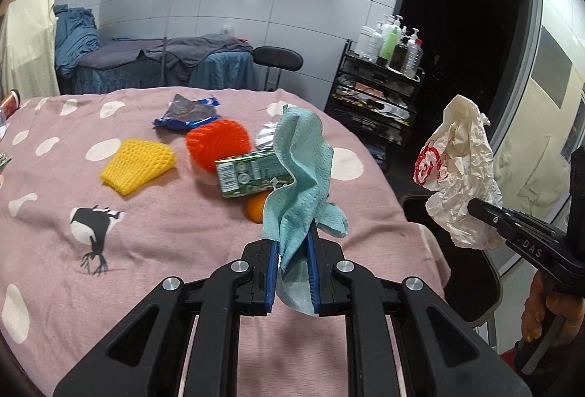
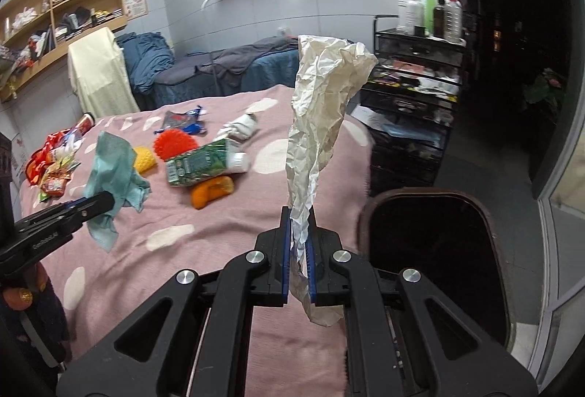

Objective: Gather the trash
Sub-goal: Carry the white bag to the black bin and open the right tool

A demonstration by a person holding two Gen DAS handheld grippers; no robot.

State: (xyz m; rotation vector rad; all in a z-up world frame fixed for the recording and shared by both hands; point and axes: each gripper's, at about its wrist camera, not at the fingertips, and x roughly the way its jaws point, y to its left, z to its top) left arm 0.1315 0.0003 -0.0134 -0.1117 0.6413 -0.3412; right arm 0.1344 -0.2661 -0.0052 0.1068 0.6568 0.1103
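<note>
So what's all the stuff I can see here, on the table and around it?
blue-green paper towel: one, held up in the left tool
crumpled white wrapper: one, red print, held up in the right tool
green carton: one, mid-table, lying on an orange peel
foam fruit nets: yellow and orange-red, behind the carton
blue snack wrapper: one, far side
snack packets: a red heap, far left edge
pink spotted tablecloth: one
dark bin: one, open, beside the table
bottle cart: one, black, by the wall
left tool: shut on towel
right tool: shut on wrapper
</note>
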